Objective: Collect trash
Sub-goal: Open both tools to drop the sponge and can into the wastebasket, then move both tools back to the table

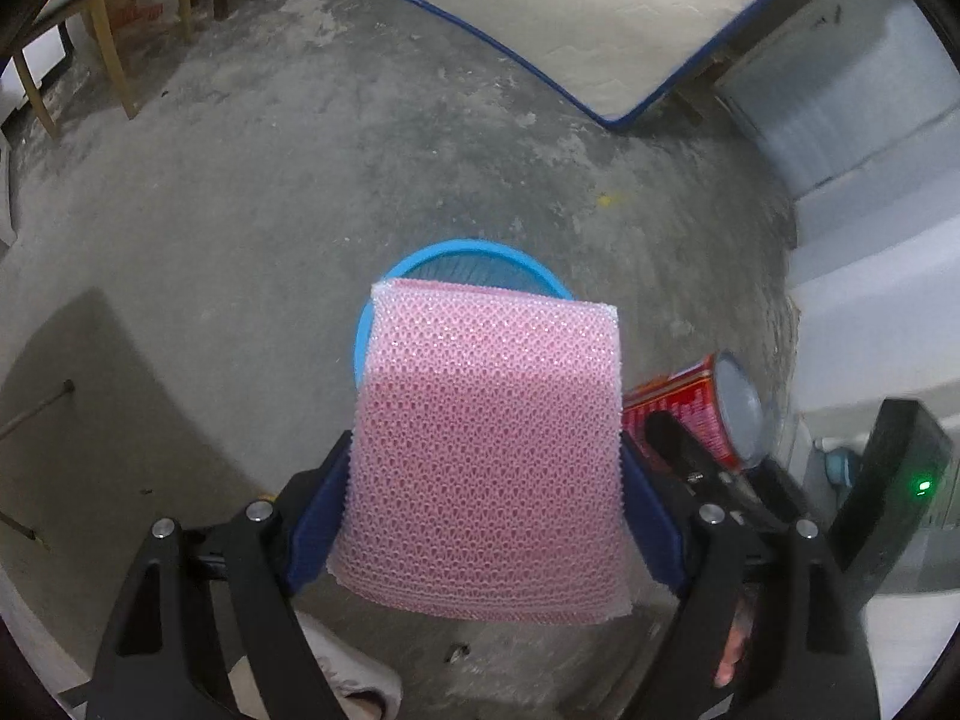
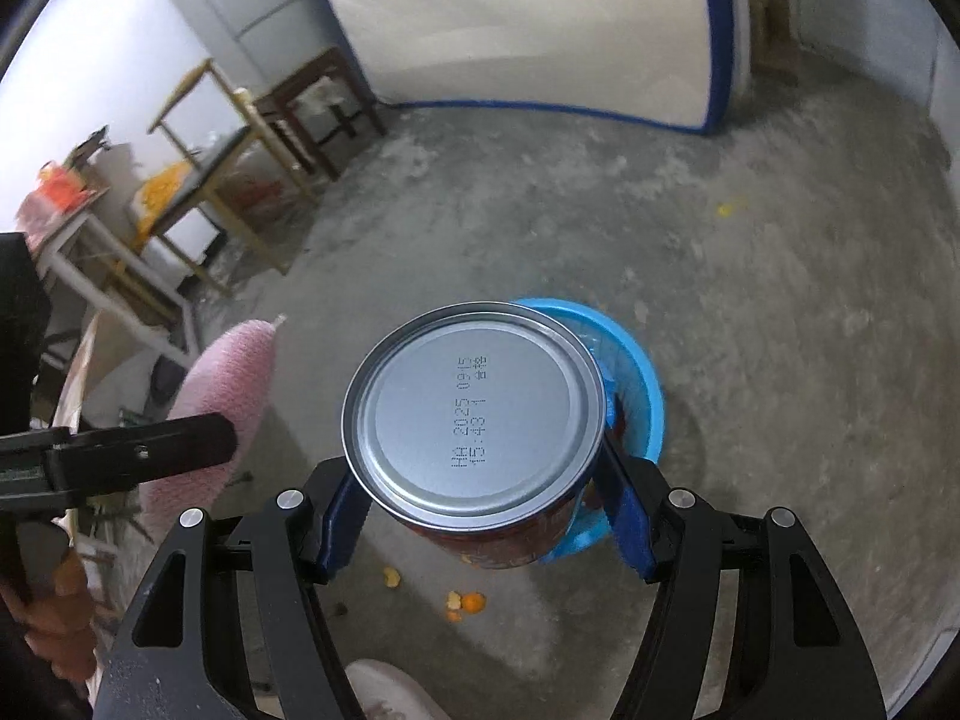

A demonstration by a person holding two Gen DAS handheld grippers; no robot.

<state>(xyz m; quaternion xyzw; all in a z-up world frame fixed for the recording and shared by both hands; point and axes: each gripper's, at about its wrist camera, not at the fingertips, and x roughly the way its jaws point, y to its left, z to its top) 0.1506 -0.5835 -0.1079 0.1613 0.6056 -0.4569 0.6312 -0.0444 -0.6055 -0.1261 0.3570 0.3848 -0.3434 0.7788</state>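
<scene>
We see the pink sponge (image 1: 489,456) pinched in the left claw (image 1: 486,510) above the blue basket (image 1: 420,258); the right claw (image 2: 480,516) clamps a red tin can (image 2: 474,414) over that basket; orange peel (image 2: 465,603) litters the concrete floor (image 2: 750,330).

**Bare room around the work**

Rough grey concrete floor (image 2: 750,312). White mattress with blue edging (image 1: 600,18) leaning upright at the far wall. Light wooden-legged tables (image 2: 204,138) and dark wooden stool (image 2: 324,102) beside it. Pale grey cabinet (image 1: 840,90).
</scene>
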